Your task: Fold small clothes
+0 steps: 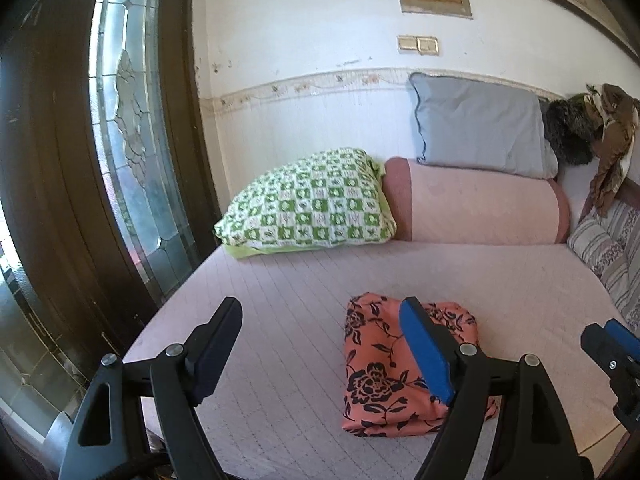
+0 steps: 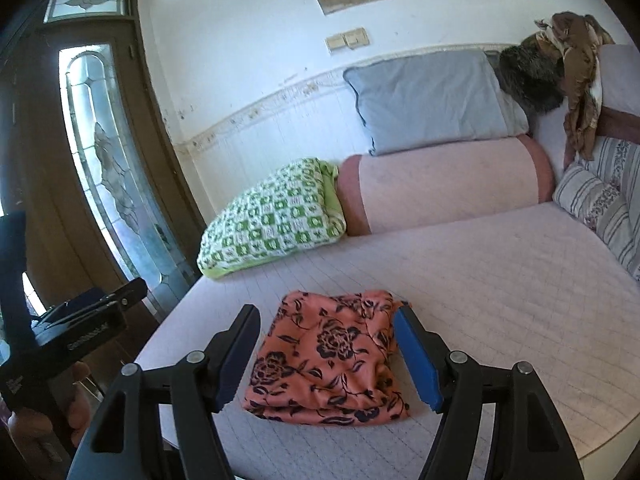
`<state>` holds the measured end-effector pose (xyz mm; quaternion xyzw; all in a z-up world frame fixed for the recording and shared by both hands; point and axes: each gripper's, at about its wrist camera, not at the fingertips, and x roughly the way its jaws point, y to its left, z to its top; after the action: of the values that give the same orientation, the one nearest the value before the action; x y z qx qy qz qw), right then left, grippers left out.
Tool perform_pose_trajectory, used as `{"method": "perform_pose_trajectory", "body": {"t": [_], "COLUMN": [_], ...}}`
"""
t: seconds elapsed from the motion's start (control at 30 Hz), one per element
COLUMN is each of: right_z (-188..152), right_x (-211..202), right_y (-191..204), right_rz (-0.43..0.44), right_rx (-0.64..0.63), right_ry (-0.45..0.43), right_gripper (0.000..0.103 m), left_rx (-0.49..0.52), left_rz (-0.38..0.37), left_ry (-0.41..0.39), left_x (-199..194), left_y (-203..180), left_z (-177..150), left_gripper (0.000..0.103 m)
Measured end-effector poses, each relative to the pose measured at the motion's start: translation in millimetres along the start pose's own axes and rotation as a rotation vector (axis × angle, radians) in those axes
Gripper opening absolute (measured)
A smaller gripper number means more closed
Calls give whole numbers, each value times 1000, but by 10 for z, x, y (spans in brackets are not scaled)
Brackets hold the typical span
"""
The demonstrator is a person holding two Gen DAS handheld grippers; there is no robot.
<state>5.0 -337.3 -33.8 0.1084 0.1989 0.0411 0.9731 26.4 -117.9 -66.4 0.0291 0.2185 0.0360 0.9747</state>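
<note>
A folded orange cloth with black flowers (image 1: 384, 364) lies near the front edge of the pale pink bed (image 1: 280, 280). My left gripper (image 1: 320, 320) hangs open above the bed, to the left of the cloth, with nothing between its fingers. In the right wrist view the same cloth (image 2: 328, 360) lies flat below and beyond my right gripper (image 2: 326, 316), which is open and raised clear of it. The right gripper's tip (image 1: 608, 340) shows at the right edge of the left wrist view. A hand holds the left gripper's body (image 2: 60, 336) at the left edge.
A green checked pillow (image 1: 308, 204), a pink bolster (image 1: 476, 208) and a grey pillow (image 1: 480, 128) line the back wall. Striped cushions (image 1: 612, 256) and brown clothes (image 1: 608, 148) sit at the right. A dark door with glass (image 1: 132, 140) stands left of the bed.
</note>
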Motion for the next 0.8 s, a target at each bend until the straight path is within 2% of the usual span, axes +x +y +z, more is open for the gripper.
{"method": "perform_pose_trajectory", "body": {"t": [0.17, 0.4, 0.8], "right_z": [17, -69, -217], "right_x": [-128, -69, 95], "right_y": [78, 128, 216], "right_rz": [-17, -1, -13], "right_rx": [-43, -58, -116], "right_ry": [-43, -18, 24], "right_gripper": [74, 74, 74], "left_rx": [-7, 28, 5], "left_rz": [19, 53, 13], "left_ry": [-18, -35, -8], "left_x": [-84, -87, 11], "left_y": [11, -69, 3], "left_z": [36, -3, -84], "left_gripper": [82, 82, 82]}}
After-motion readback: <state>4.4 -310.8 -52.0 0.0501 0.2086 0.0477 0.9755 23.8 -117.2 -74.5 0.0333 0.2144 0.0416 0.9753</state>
